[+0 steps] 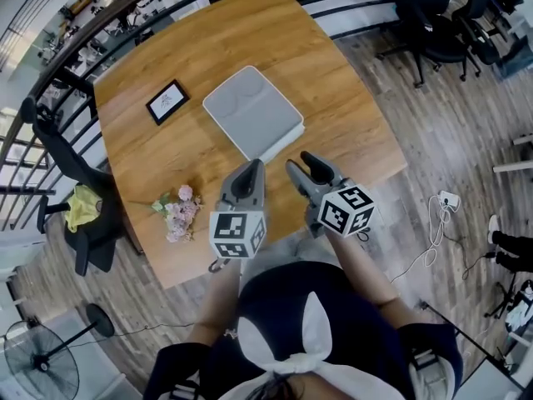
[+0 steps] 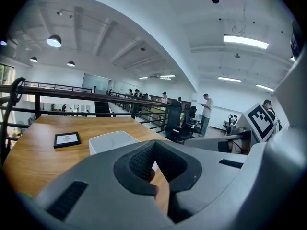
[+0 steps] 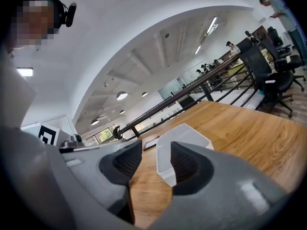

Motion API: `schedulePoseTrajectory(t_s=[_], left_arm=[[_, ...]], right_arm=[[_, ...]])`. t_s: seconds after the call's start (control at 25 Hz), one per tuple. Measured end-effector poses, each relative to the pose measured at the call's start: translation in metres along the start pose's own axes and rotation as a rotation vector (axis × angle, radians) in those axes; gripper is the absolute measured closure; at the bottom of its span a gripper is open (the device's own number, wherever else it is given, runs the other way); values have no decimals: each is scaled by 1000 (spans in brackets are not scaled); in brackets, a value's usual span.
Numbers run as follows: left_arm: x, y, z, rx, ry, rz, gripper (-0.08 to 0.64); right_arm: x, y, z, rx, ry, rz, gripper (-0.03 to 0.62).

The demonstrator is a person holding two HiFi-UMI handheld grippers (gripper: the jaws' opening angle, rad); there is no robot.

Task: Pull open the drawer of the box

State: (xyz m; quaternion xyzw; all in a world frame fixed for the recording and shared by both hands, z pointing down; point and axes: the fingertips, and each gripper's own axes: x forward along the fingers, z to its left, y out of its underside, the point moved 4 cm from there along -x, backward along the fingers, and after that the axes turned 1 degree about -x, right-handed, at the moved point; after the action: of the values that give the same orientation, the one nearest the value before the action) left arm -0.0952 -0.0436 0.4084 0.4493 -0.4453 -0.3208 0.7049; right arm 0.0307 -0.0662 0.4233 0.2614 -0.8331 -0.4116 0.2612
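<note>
A white box [image 1: 252, 111] with rounded corners lies flat in the middle of the wooden table [image 1: 350, 115]; its near side faces me. Both grippers hover over the table's front edge, short of the box and not touching it. My left gripper [image 1: 254, 167] is shut, its tips meeting with nothing between them; in the left gripper view the box [image 2: 112, 142] shows beyond its closed jaws [image 2: 154, 143]. My right gripper [image 1: 300, 162] is open and empty. In the right gripper view the box [image 3: 184, 135] appears through the gap of the right gripper [image 3: 156, 146].
A small black picture frame [image 1: 166, 101] lies left of the box. A bunch of pink flowers [image 1: 177, 211] rests near the front left corner. A black railing [image 1: 83, 48] runs behind the table. Office chairs [image 1: 433, 23] stand at the right, another chair [image 1: 75, 173] at the left.
</note>
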Motion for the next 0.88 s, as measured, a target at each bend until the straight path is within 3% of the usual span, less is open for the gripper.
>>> schedulePoseTrajectory(t_s=[0.16, 0.48, 0.88], left_arm=[[15, 2, 18, -29, 18, 3, 543], [30, 12, 41, -9, 19, 40, 544], [51, 37, 53, -33, 28, 91, 543]], right_arm=[[19, 11, -15, 55, 17, 18, 400], [45, 35, -36, 175, 42, 64, 388], [68, 66, -69, 264, 68, 124, 387]])
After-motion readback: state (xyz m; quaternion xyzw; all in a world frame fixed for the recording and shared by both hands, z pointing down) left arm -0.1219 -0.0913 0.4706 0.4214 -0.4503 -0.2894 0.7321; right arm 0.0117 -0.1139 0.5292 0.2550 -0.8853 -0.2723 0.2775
